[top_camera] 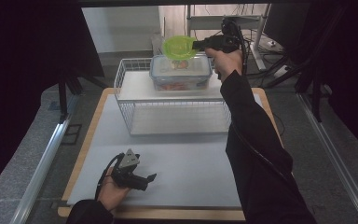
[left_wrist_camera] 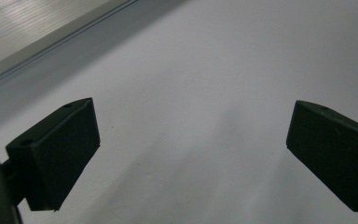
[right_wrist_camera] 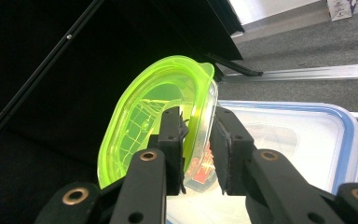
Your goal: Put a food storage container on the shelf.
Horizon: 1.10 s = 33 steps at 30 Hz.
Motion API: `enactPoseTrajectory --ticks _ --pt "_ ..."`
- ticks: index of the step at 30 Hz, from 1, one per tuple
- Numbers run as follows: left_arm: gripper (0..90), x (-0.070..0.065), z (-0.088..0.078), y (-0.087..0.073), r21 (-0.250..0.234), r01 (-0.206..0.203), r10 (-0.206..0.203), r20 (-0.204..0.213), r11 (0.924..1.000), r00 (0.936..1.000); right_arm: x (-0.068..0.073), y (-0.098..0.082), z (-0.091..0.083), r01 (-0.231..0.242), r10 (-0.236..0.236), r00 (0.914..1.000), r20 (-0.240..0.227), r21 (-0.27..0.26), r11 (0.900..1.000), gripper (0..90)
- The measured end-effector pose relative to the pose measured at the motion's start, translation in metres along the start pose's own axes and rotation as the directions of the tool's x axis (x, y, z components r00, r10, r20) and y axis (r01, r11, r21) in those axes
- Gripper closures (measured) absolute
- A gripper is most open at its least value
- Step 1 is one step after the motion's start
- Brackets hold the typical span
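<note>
A small clear tub with a lime-green lid (top_camera: 179, 46) (right_wrist_camera: 158, 107) hangs tilted on its side, and my right gripper (top_camera: 196, 45) (right_wrist_camera: 198, 135) is shut on its rim, one pad on the lid and one on the clear wall. Something red-orange shows inside it. Just beneath it a larger clear box with a blue-rimmed lid (top_camera: 181, 72) (right_wrist_camera: 307, 135) stands in a white wire basket (top_camera: 126, 79). My left gripper (top_camera: 147, 182) (left_wrist_camera: 191, 140) lies low on the white mat (top_camera: 191, 163) near the front left, open with nothing between its fingers.
The basket stands at the back of the wooden-edged table. Black curtains hang at both sides. A metal rail (top_camera: 42, 168) runs along the left, and shelving and cables stand behind the basket.
</note>
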<state>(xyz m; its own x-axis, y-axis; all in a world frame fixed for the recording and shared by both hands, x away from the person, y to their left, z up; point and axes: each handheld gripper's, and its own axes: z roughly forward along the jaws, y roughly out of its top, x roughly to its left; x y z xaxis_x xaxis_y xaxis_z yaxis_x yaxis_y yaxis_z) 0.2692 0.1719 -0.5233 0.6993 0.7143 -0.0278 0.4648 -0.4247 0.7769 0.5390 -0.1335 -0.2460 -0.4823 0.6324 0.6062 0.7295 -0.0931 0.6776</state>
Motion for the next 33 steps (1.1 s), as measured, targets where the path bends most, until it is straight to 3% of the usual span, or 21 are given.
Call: enactPoseTrajectory --ticks 7,16,26,33 --pt "2.5 0.000 0.000 0.000 0.001 -0.002 0.002 0.001 1.0000 1.0000 0.000 -0.001 0.003 0.008 -0.008 0.9999 0.014 -0.007 1.000 65.9" --pt "2.5 -0.001 0.000 0.000 0.003 -0.005 0.005 0.001 1.0000 1.0000 0.003 -0.001 -0.002 0.079 -0.078 0.9969 0.009 -0.030 0.996 49.0" --pt "2.5 -0.001 0.001 0.000 0.003 -0.006 0.006 0.000 1.0000 1.0000 0.000 -0.004 -0.008 0.175 -0.175 0.9846 -0.003 -0.004 0.985 28.3" --pt "2.5 -0.001 0.001 0.000 0.005 -0.005 0.005 0.000 1.0000 1.0000 -0.004 -0.012 -0.015 0.230 -0.230 0.9731 -0.011 0.010 0.973 20.5"
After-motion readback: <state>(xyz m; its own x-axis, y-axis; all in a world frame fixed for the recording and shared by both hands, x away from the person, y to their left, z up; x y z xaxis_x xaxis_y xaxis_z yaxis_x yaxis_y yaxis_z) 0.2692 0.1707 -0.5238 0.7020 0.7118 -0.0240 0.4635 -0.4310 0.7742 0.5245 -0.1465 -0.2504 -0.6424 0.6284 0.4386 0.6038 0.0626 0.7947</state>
